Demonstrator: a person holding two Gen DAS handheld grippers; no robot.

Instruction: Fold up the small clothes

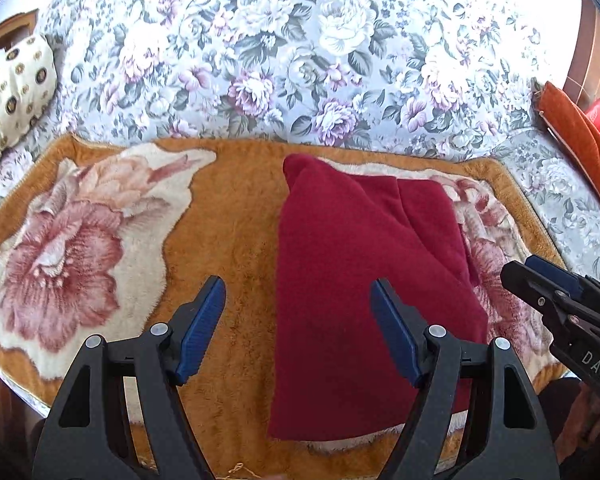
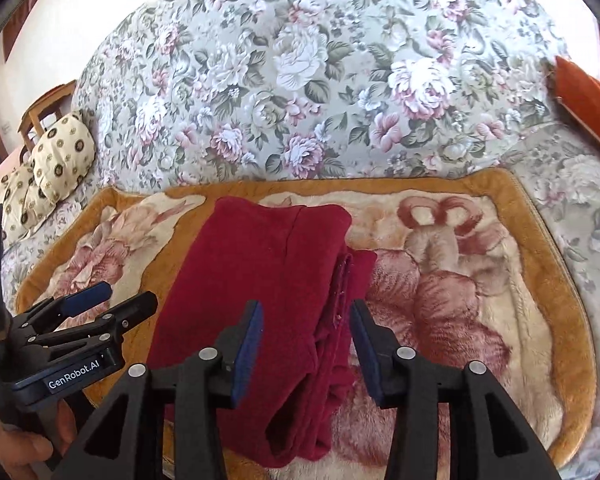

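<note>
Jaws of the left hand-held gripper point(image 1: 298, 330) stand wide apart with nothing between the blue pads; below them lie the left edge of the garment and bare blanket. Right hand-held gripper point(image 2: 306, 350) also parted, narrower gap, nothing gripped; its pads hang above the garment's right-hand folded edge without pressing on it. A hand point(image 2: 24, 446) is visible at the lower left of the right wrist view, under the left tool. Dark red fleece garment point(image 1: 364, 280), folded into a long panel, lies flat on the plush ochre blanket with pink flower pattern point(image 1: 228, 216); a narrower layer shows along its right side. Blanket is spread over a sofa covered in grey floral fabric point(image 1: 300, 52), seat below and backrest behind. Far left: cream cushion with dark round motifs point(image 1: 14, 88). Far right: orange velvet cushion point(image 1: 572, 136) leaning at the sofa end.
</note>
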